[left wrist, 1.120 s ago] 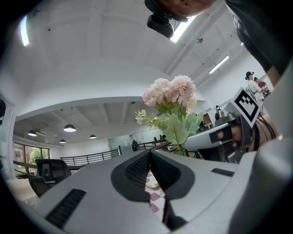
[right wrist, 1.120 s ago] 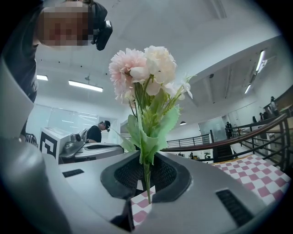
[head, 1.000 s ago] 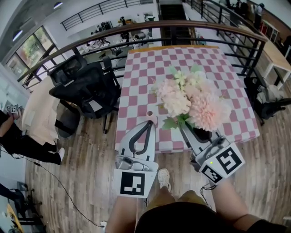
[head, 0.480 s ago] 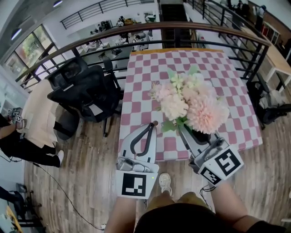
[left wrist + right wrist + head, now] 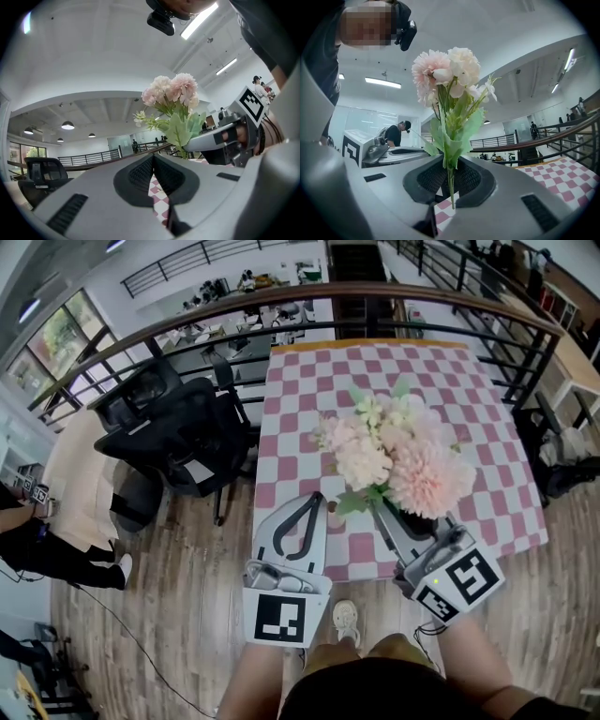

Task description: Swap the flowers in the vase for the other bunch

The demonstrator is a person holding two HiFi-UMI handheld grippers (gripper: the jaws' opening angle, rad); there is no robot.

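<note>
Our surroundings
We see a pink-checked table beside a curved railing, black office chairs at its left, all on a wooden floor.

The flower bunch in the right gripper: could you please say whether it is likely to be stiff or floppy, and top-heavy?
The flower bunch is probably fairly stiff: it stands upright above the right gripper without drooping. It is likely top-heavy, since large blooms sit over thin stems, so it may pivot in the grip.
</note>
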